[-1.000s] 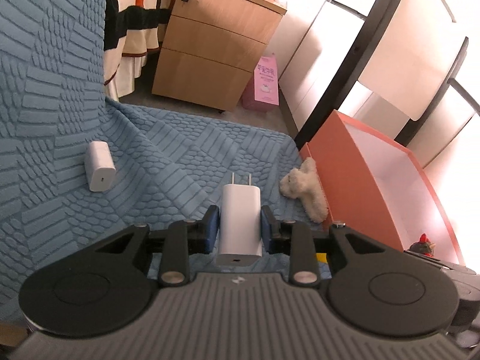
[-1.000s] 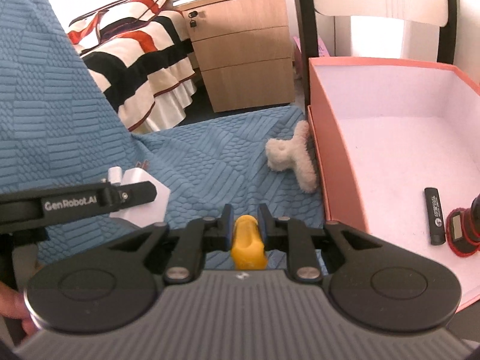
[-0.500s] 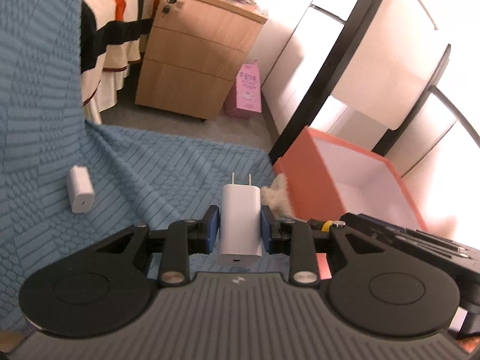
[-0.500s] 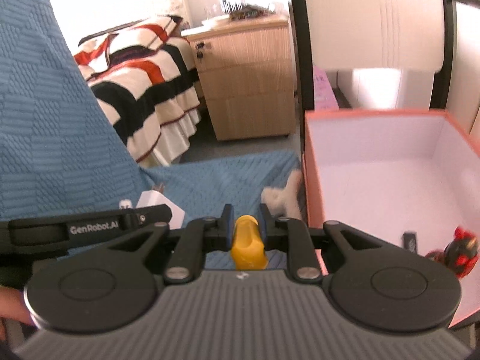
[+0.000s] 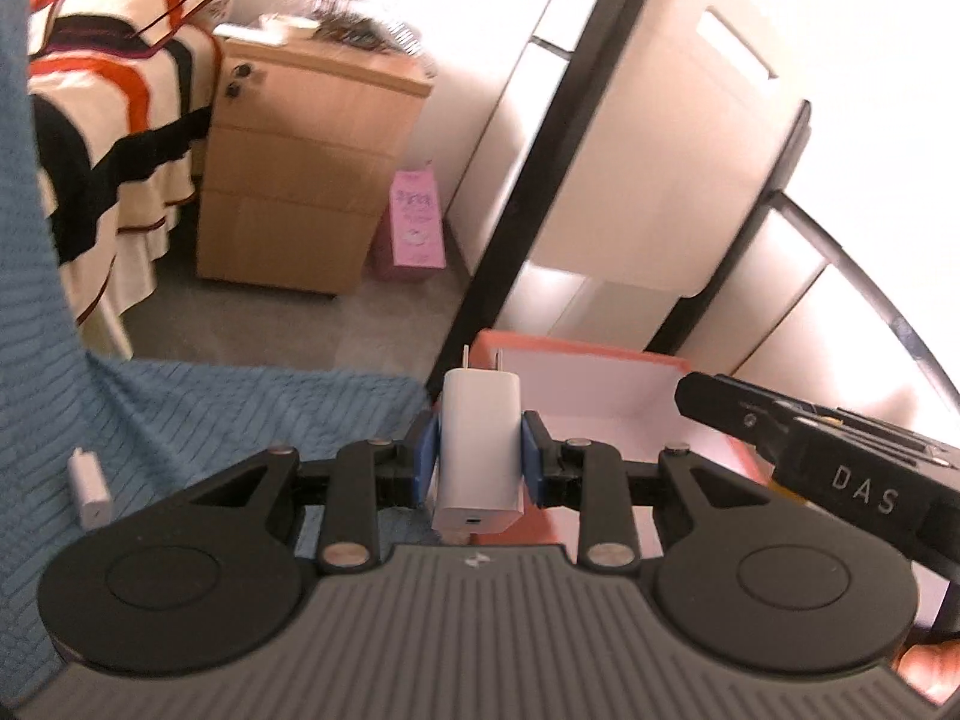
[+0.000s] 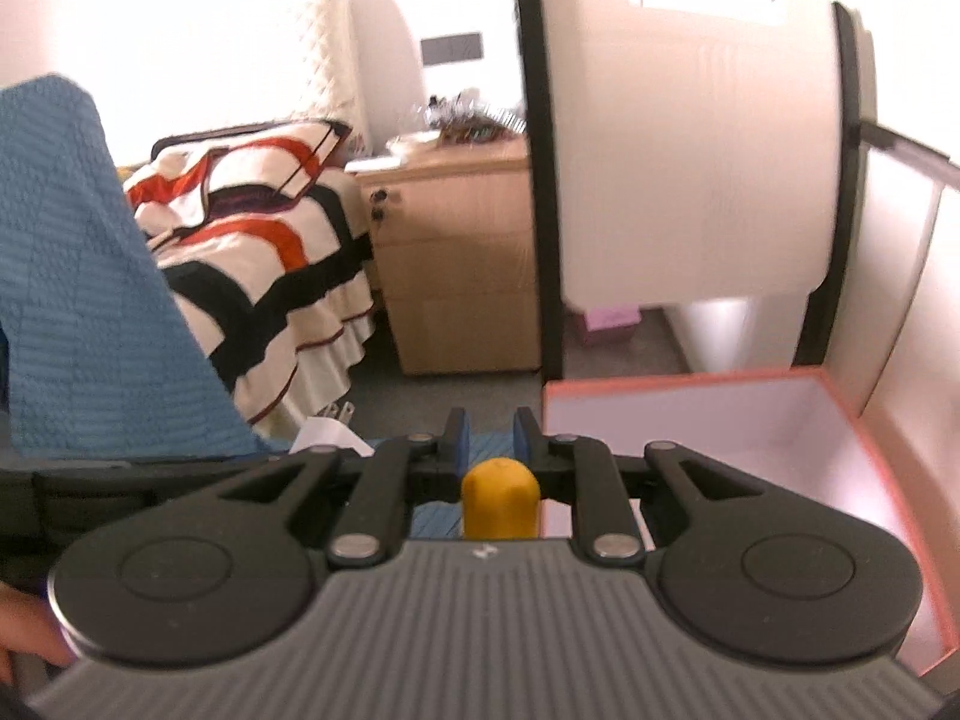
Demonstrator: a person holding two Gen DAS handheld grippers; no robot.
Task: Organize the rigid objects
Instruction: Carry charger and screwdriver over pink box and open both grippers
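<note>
My left gripper (image 5: 478, 450) is shut on a white plug charger (image 5: 479, 447), prongs pointing forward, held above the near edge of the orange box (image 5: 576, 351). My right gripper (image 6: 490, 447) is shut on a yellow rounded object (image 6: 501, 498), held beside the same orange box (image 6: 690, 384), whose white inside shows to the right. A second white charger (image 5: 90, 483) lies on the blue textured cover (image 5: 210, 414) at the left. The left gripper's charger (image 6: 327, 435) shows in the right wrist view.
A wooden drawer cabinet (image 5: 306, 192) and a pink box (image 5: 414, 222) stand on the floor behind. A striped bedspread (image 6: 258, 240) hangs at the left. A white panel with a black frame (image 6: 690, 150) rises behind the orange box. The right gripper's body (image 5: 840, 468) crosses the left wrist view.
Both grippers have risen and moved towards the orange box with their objects held. The fluffy white toy and the box's contents have dropped out of view.
</note>
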